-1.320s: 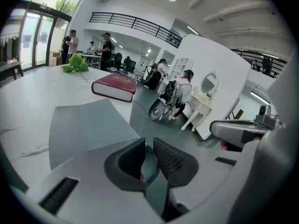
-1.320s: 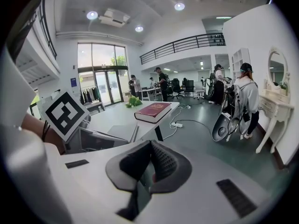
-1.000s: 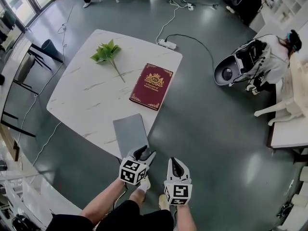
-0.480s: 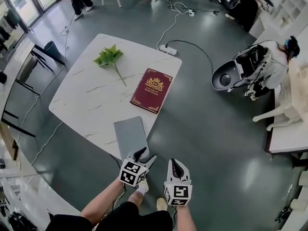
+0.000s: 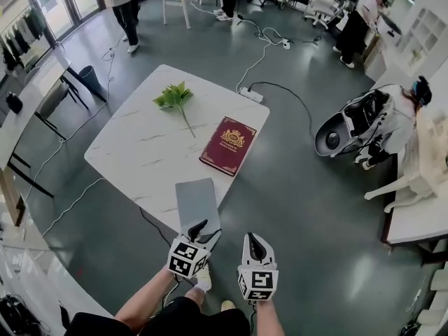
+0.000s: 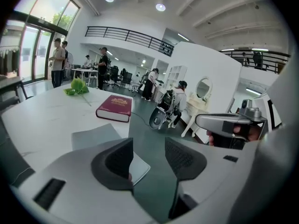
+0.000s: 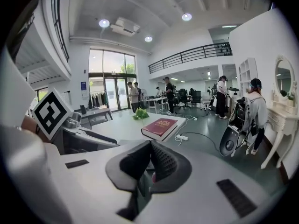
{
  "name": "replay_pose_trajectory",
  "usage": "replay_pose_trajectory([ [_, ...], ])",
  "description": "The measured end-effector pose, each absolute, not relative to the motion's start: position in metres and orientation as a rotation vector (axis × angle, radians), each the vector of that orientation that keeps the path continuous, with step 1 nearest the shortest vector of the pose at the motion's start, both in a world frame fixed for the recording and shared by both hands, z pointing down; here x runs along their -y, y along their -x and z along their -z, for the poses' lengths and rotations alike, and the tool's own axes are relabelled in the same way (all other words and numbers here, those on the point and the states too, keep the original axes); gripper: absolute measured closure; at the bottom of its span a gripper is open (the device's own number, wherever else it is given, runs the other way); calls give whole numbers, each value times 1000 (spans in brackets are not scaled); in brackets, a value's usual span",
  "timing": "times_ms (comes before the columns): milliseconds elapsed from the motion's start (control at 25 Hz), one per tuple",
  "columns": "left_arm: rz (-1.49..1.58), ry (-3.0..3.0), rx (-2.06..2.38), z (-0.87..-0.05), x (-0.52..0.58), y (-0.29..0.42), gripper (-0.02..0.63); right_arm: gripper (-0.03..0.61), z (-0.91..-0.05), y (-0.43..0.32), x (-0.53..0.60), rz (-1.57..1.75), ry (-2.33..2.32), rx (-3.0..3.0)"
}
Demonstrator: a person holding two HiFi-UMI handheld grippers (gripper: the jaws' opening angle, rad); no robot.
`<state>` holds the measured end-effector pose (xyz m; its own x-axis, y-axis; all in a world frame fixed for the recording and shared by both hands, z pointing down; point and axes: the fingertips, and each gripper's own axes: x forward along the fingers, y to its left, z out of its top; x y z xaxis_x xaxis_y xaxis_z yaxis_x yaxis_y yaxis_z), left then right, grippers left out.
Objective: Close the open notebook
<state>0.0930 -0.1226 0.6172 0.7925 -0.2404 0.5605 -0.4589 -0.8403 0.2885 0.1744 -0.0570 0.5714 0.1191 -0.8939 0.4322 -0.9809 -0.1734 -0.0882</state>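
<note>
Just ahead of the left gripper, its empty jaws just opening, lies the closed grey notebook; the right gripper is pressed together, and the farther red book's gold lettering is unreadable.

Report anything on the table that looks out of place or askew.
The grey notebook lies closed, its near end hanging past the table's edge, where it could slip. The red book and leafy sprig look fine.

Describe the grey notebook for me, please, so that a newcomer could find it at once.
Find the large white marbled table. At its near edge, closest to the person, lies the notebook, closed and flat. Unlike the red gilt book and leafy sprig beyond, it is plain grey.
</note>
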Motion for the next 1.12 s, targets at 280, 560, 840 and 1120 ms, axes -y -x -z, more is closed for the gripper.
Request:
replay_pose_trajectory([
  [280, -548, -2646, 665, -538, 125, -59, 406, 561, -512, -161, 56, -452, -2175, 1952],
  [560, -404, -2711, 869, -470, 120, -12, 437, 561, -451, -136, 54, -280, -2129, 2090],
  [840, -327, -2694, 1066, -447, 100, 42, 468, 560, -431, -89, 45, -171, -2000, 2235],
  [1120, -302, -2631, 1230, -439, 65, 97, 517, 561, -423, -45, 26, -134, -1895, 2338],
])
